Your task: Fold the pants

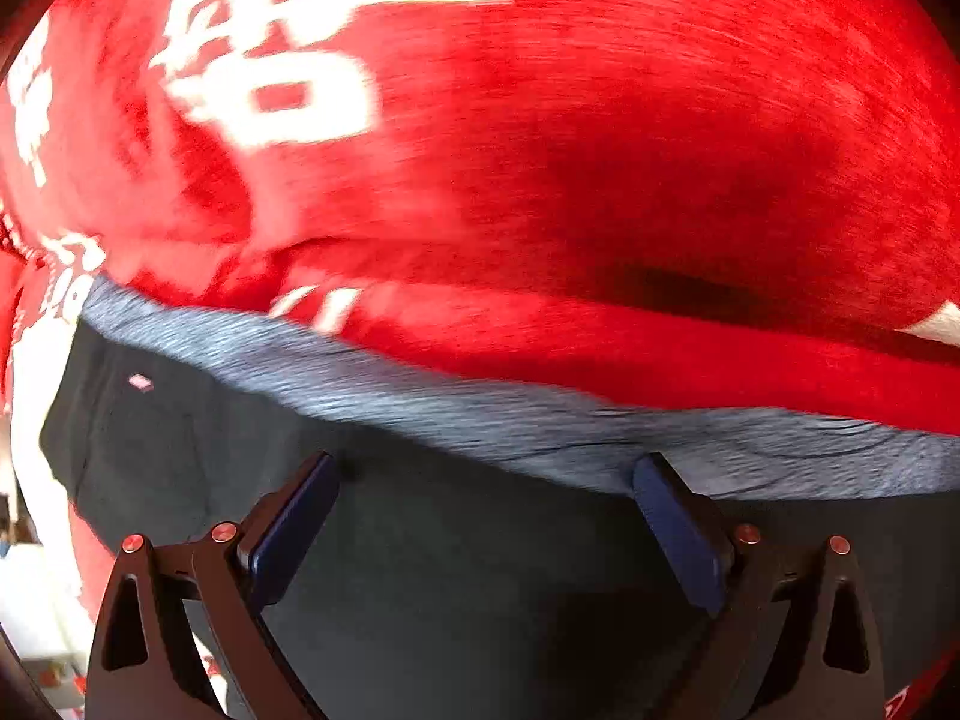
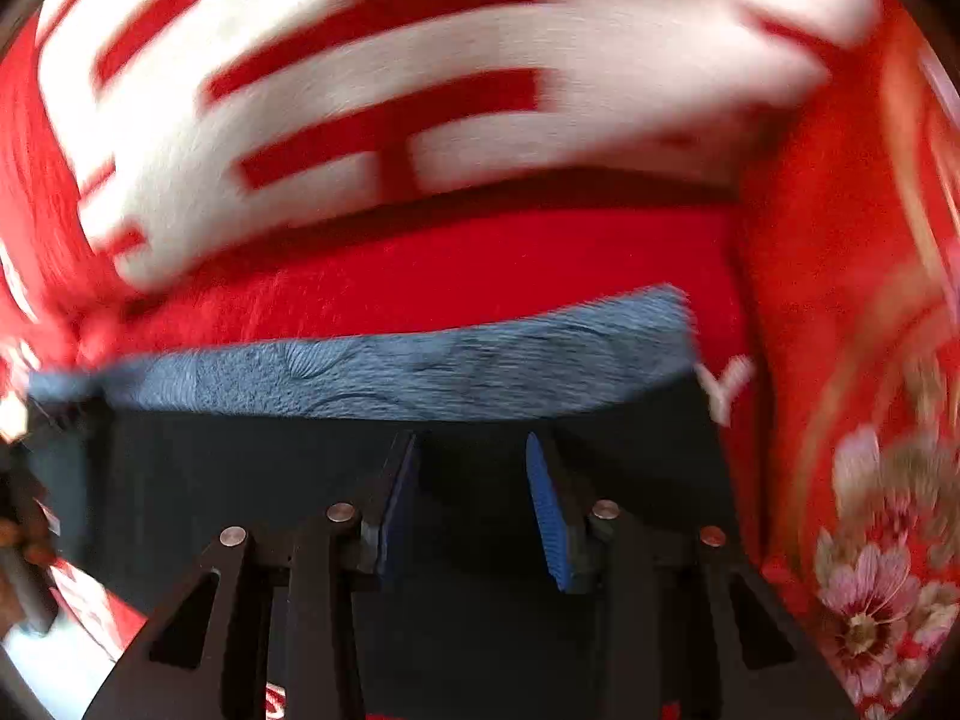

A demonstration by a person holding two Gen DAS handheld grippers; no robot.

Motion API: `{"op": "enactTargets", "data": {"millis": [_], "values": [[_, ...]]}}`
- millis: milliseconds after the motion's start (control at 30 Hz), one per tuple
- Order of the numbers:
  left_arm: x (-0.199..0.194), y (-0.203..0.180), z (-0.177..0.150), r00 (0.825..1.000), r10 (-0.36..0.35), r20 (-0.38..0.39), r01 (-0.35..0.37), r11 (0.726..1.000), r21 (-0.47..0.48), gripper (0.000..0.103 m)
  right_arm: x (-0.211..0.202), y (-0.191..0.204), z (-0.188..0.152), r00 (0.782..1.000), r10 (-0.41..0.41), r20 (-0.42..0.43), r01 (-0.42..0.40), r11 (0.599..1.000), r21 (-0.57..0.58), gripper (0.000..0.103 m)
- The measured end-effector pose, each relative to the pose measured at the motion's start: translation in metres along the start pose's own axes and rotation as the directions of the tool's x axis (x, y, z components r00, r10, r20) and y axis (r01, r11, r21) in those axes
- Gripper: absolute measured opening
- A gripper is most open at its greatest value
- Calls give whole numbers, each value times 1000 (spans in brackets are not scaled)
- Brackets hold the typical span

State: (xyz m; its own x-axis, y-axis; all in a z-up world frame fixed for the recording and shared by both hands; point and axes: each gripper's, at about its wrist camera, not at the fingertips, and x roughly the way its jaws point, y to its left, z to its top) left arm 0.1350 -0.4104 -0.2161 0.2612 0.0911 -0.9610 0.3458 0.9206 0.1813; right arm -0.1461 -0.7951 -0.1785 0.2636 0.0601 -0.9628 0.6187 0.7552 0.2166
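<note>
Dark navy pants [image 1: 480,588] with a grey-blue knit waistband [image 1: 540,420] lie on a red blanket [image 1: 600,150]. My left gripper [image 1: 486,474] is open, its blue-padded fingers spread wide over the dark fabric just below the waistband. In the right wrist view the pants [image 2: 252,480] and the waistband [image 2: 420,372] show again. My right gripper [image 2: 471,456] is open with a narrower gap, fingers over the dark fabric near the waistband's right end. Neither gripper holds cloth.
The red blanket has large white characters [image 2: 360,90] beyond the waistband. A red floral cloth [image 2: 870,540] lies at the right. A pale floor area [image 1: 30,600] shows past the blanket's left edge.
</note>
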Motion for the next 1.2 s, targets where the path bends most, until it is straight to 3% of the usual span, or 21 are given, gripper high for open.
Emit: {"op": "enactTargets", "data": {"millis": [100,200,333,567,633,800,967,1067,1200], "values": [[-9,23,-11,998,64,-21,-64,998,6,100,-14,-8,-10,1000,-24,2,24,999,30,45],[-24,46,-30,997,59,-49,-59,998,-12,100,-30,-4,-32,1000,10,8,-11,999,53,56],[-43,71,-59,995,60,-77,-62,998,-33,100,-40,12,-70,998,50,-35,-48,997,64,56],[-37,117,-85,997,19,-75,-21,999,-30,100,-32,86,-134,982,141,-124,-136,989,53,56],[-31,134,-77,998,2,-64,-3,1000,-19,100,-33,106,-142,976,174,-133,-168,984,58,56],[-24,164,-60,999,-15,-44,16,1000,16,100,-11,178,-165,938,311,-150,-301,949,90,56],[-9,213,-43,1000,-13,-21,14,999,43,100,26,277,-192,868,470,-163,-448,881,154,56],[7,238,-33,1000,23,2,-23,995,92,100,47,314,-199,822,543,-171,-509,835,206,56],[37,266,-27,998,53,-14,-51,993,104,100,57,329,-209,803,577,-152,-534,808,248,56]]}}
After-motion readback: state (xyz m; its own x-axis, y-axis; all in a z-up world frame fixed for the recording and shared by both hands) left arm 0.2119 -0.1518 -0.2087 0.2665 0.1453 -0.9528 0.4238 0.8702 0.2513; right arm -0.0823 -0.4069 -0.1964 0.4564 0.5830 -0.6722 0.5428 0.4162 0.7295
